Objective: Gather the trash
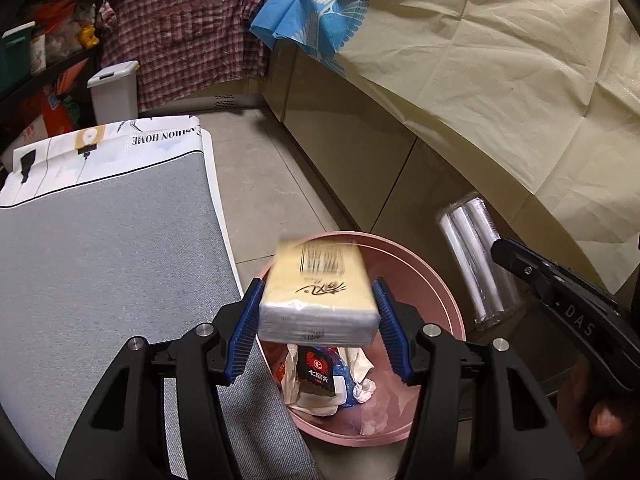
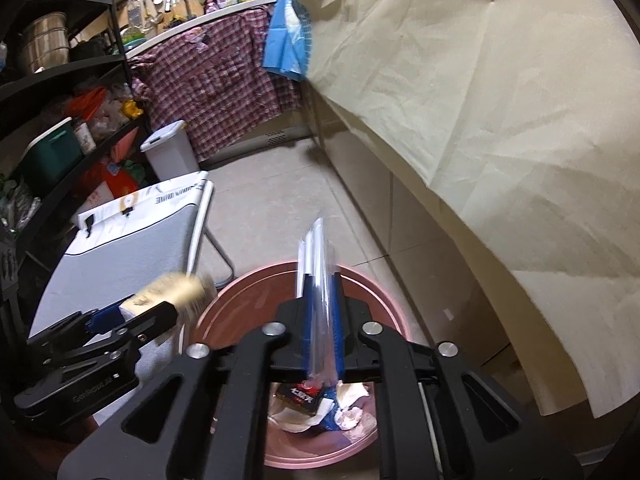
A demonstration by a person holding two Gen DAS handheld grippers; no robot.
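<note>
The left tool (image 1: 318, 314) has a pack of tissues (image 1: 318, 294) between its blue pads (image 1: 244, 332). The pack is blurred; the pads stand at its two short sides, but I cannot tell if they press on it or have let it go. It hangs over the near-left rim of a pink trash bin (image 1: 440, 280) that stands on the tiled floor (image 1: 260, 184).

The right tool (image 2: 320, 312) is nearly closed on a clear plastic sleeve (image 2: 316, 256) with white tubes inside; in the left wrist view the same sleeve (image 1: 476, 264) sticks out from the tool's tip, over the floor just beside the right rim of the bin. In the right wrist view the sleeve is upright and blurred above the bin (image 2: 240, 292). Whether the pads grip it firmly is not clear.

Inside the bin lie a black packet with red print (image 1: 318, 372), crumpled white paper (image 1: 362, 388) and some blue plastic.

To the left of the bin is a grey padded board (image 1: 112, 248) with a printed white end, on thin metal legs. A cream cloth (image 1: 500, 60) hangs over the edge of the tabletop on the right, above pale cabinet doors (image 1: 348, 152). At the far side a red checked shirt (image 1: 188, 28) and a blue cloth (image 1: 316, 8) hang from the far counter edge, a small white lidded bin (image 1: 116, 92) stands on the floor, and black shelves (image 2: 60, 80) hold pots and bags.
</note>
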